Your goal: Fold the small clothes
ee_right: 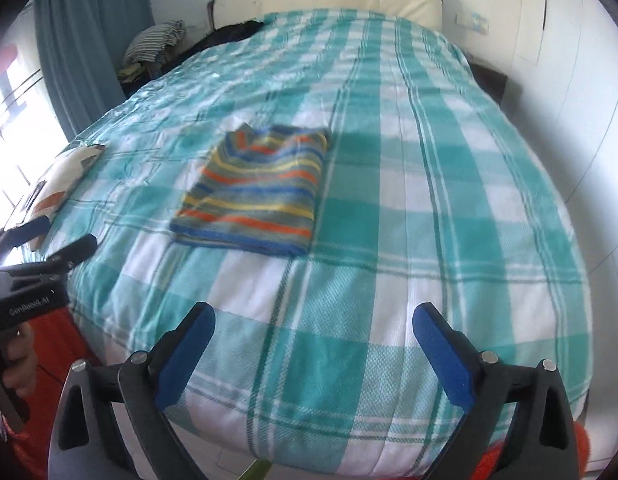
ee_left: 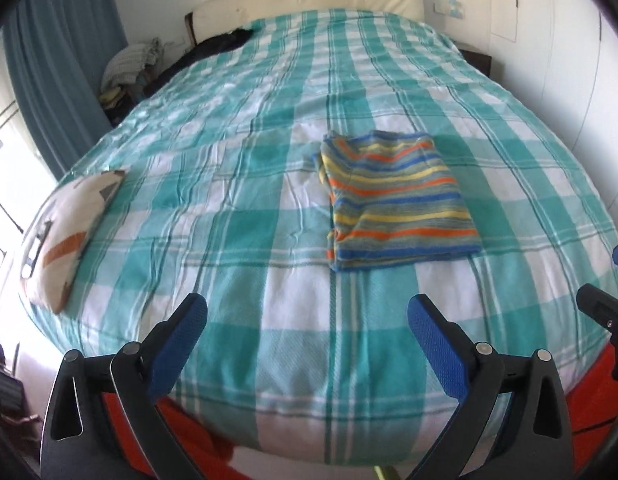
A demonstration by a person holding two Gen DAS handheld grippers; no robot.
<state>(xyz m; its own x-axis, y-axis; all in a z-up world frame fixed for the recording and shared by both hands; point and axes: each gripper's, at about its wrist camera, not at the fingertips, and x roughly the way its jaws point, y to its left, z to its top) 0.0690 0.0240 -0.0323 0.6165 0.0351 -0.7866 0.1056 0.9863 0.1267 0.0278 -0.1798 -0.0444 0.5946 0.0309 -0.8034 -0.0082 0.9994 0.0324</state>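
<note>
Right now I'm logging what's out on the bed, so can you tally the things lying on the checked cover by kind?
Folded striped garment: 1
Patterned cushion: 1
Dark clothing at the head end, too dim to name: 1
Total: 3, all on the checked cover; both grippers hang open, apart from them.

In the left wrist view the right gripper (ee_left: 613, 300) is cut off by the right edge, so its jaws cannot be read. A dark garment (ee_left: 217, 46) at upper left is too small to identify. In the right wrist view, the pile of laundry (ee_right: 155, 50) at upper left looks blurred, possibly striped fabric.
</note>
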